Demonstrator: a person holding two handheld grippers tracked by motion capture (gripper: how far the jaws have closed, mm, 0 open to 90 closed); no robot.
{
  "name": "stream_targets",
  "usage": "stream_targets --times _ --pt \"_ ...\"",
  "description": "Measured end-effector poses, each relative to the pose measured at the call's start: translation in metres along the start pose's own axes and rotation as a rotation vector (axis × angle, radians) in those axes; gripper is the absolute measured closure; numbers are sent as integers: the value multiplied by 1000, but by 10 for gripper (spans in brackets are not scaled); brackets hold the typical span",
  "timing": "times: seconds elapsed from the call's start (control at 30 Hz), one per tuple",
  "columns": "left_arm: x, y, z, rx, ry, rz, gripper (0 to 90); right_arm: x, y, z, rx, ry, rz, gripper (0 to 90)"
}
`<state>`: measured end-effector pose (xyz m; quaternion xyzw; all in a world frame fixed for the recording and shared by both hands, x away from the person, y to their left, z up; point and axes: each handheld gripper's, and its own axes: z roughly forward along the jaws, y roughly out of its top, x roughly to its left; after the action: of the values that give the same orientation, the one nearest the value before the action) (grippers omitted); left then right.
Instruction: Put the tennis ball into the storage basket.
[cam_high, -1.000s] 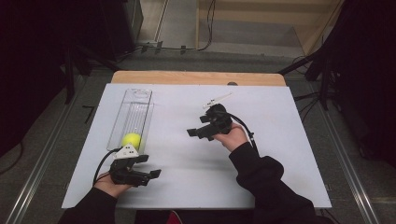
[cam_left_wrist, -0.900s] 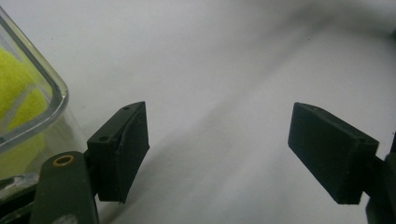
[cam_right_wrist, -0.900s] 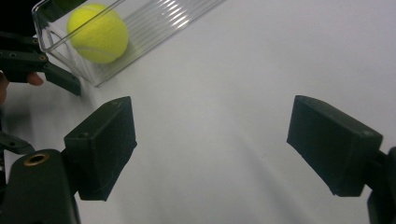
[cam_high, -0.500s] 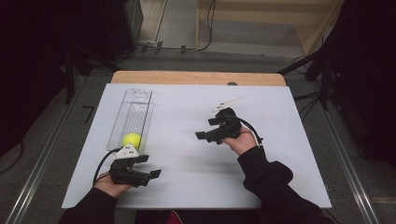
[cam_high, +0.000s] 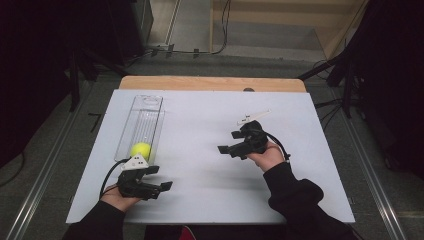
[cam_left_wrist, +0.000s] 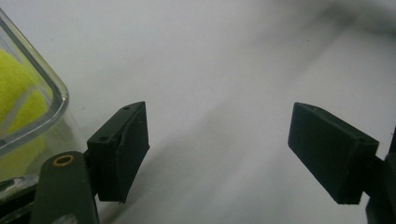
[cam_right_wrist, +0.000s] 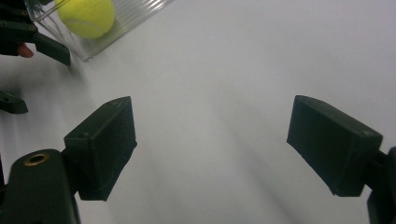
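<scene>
A yellow tennis ball (cam_high: 140, 150) lies at the near end of a clear plastic tray (cam_high: 144, 112) on the white table's left side. My left gripper (cam_high: 161, 179) rests on the table just in front of that tray, open, nothing between its jaws. In the left gripper view the ball (cam_left_wrist: 16, 100) shows behind the tray's clear rim (cam_left_wrist: 44, 81), left of the gripper (cam_left_wrist: 217, 154). My right gripper (cam_high: 229, 142) is held over the table's middle right, open and empty. The right gripper view has the ball (cam_right_wrist: 86, 16) far off at the upper left, beyond the gripper (cam_right_wrist: 212, 149).
The white sheet (cam_high: 200, 125) covers the table, with a wooden strip (cam_high: 210, 83) along the far edge. A small white piece (cam_high: 252, 117) lies just beyond the right gripper. Dark stands and cables surround the table.
The right gripper has drifted to the right and a little toward me. The left gripper and the ball have stayed put.
</scene>
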<state>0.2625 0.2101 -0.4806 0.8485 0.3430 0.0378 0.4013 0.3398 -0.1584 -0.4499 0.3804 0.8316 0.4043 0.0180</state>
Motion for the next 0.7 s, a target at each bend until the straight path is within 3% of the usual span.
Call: stream_targets --times 0.7 --pt "0 0 -1 -4 0 1 212 -7 -31 -26 -46 -47 31 138"
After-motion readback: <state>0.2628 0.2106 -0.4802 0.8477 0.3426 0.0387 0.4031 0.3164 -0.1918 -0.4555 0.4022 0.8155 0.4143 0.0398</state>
